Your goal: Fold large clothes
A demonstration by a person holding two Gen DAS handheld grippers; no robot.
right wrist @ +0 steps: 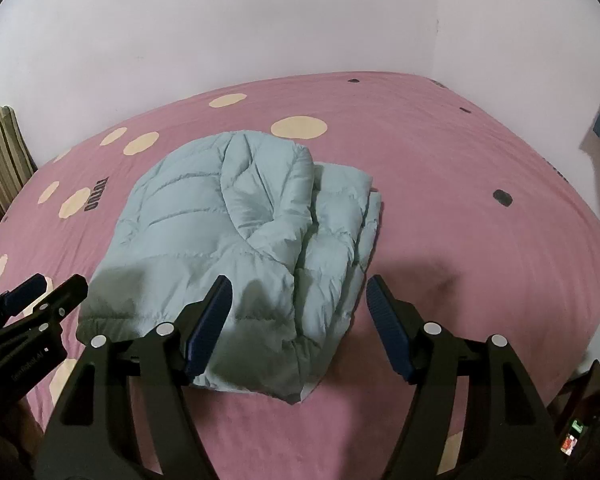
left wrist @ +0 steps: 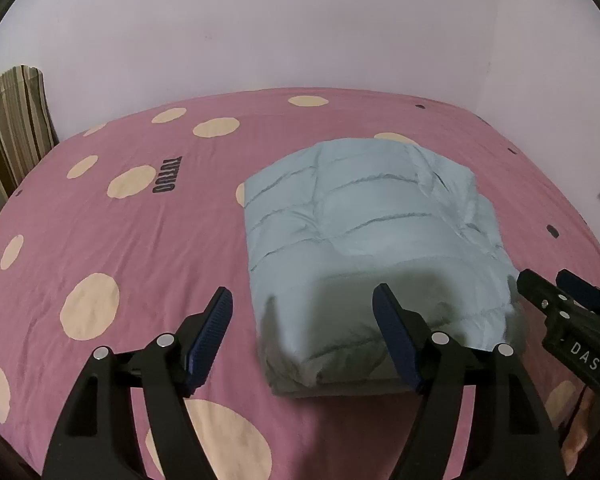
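The light blue quilted down jacket (left wrist: 364, 232) lies folded into a thick rectangular bundle on the bed, on a pink sheet (left wrist: 140, 216) with cream dots and a printed word, a little off the bed's middle and close to the near edge. Seen from the right wrist, the bundle (right wrist: 228, 240) is less tidy on its right side: a second layer sticks out past the top fold there, and a corner droops at the near edge.

Both tools are off the garment. The left gripper (left wrist: 304, 328) hangs above the jacket's near-left corner with its jaws wide apart and nothing between the pads; the cloth seen through the gap lies below them, not pinched. The right gripper (right wrist: 296, 320) hangs over the near-right part of the bundle, also spread wide and holding nothing. Each tool shows at the edge of the other's view, so they sit side by side.

My reading is that the last fold has been laid and let go, so the task looks near its end. If anything remains, it is tidying: the protruding layer on the right would need tucking in or squaring up, which calls for a shallow pinch on that edge alone without dragging the puffy top fold open. A striped cushion (left wrist: 12, 128) leans at the far left against the wall.
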